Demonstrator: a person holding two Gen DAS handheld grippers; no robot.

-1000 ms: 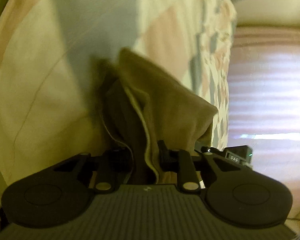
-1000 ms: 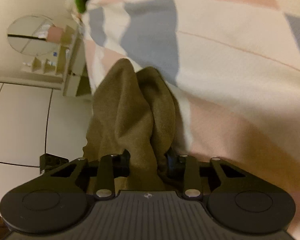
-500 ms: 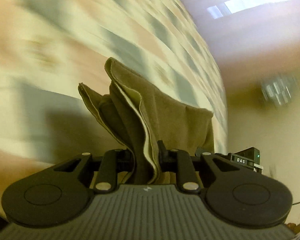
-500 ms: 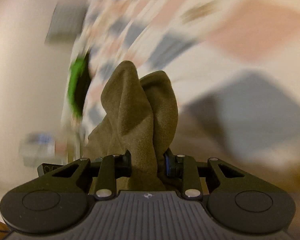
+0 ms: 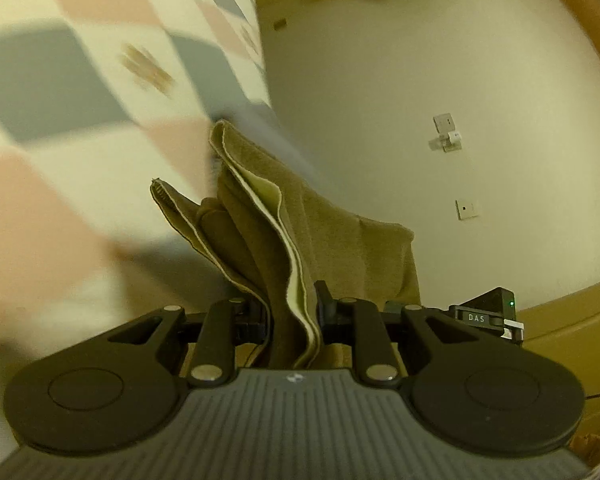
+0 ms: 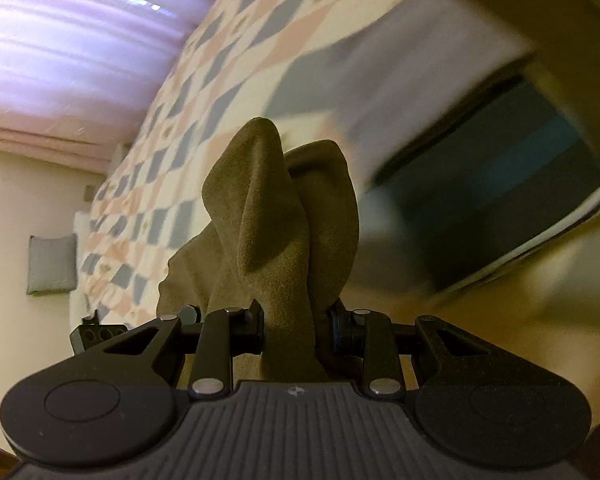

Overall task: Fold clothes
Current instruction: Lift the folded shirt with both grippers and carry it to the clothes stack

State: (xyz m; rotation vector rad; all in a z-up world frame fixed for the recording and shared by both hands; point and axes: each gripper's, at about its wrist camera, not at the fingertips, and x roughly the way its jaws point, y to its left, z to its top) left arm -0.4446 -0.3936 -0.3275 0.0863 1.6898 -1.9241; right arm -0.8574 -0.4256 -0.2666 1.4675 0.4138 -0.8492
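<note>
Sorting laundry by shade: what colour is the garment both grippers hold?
Olive-brown garment, clearest in the right wrist view.

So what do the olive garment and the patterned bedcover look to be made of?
Olive garment: soft, matte, napped fabric, perhaps fleece or brushed knit; fuzzy surface, rounded folds. Its paler inner face shows in the left wrist view.
Patterned bedcover: likely a thin woven, printed cotton, matte; motion blur leaves that uncertain.

Bedspread: cream quilted cover with grey and pink diamond patches, filling the space up and left of the claw, blurred.
Wall: plain cream wall, up and right of the claw.
Wall plates: small white square fittings.
Curtain: pale lilac pleated drape, upper left.
Cushion: grey square pillow, far left.
</note>
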